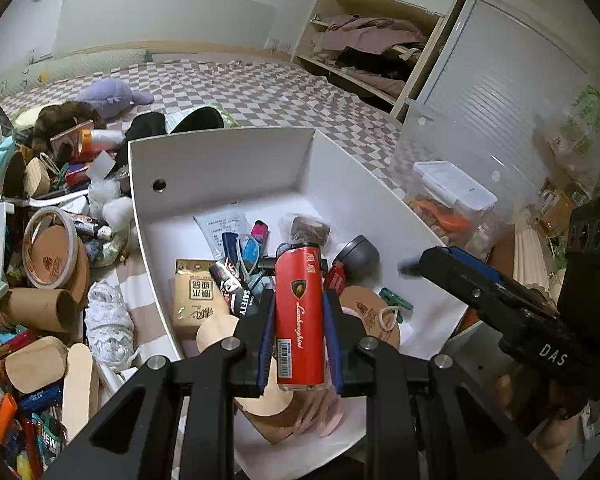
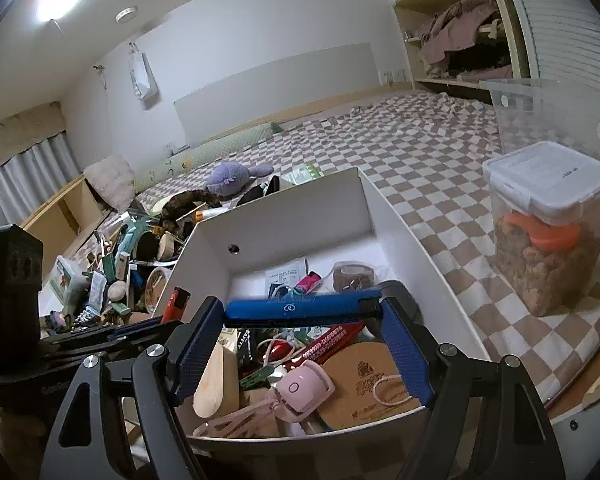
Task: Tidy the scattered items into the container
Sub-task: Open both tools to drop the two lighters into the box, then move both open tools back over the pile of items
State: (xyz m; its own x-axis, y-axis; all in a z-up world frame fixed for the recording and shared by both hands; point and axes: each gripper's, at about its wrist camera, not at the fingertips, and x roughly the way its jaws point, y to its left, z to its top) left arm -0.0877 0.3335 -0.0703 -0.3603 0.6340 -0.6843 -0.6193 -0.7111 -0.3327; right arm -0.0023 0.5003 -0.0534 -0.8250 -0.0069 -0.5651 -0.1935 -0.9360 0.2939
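White box [image 1: 220, 160] — lighters, cork coaster [image 2: 376, 380], pink device [image 2: 300, 390], paper inside.

We see a glossy red lighter [image 1: 299, 316] between ribbed blue pads [image 1: 266, 344], a smooth matt white box [image 1: 228, 160], and checked cloth bedding [image 2: 400, 168].

Red lighter [image 1: 299, 320], white box [image 1: 220, 160], brown-and-white checked bedspread [image 1: 260, 92], perhaps purple plush [image 1: 112, 94].

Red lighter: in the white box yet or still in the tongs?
Still held. The left tongs clamp the red lighter between blue pads, above the clutter in the white box.
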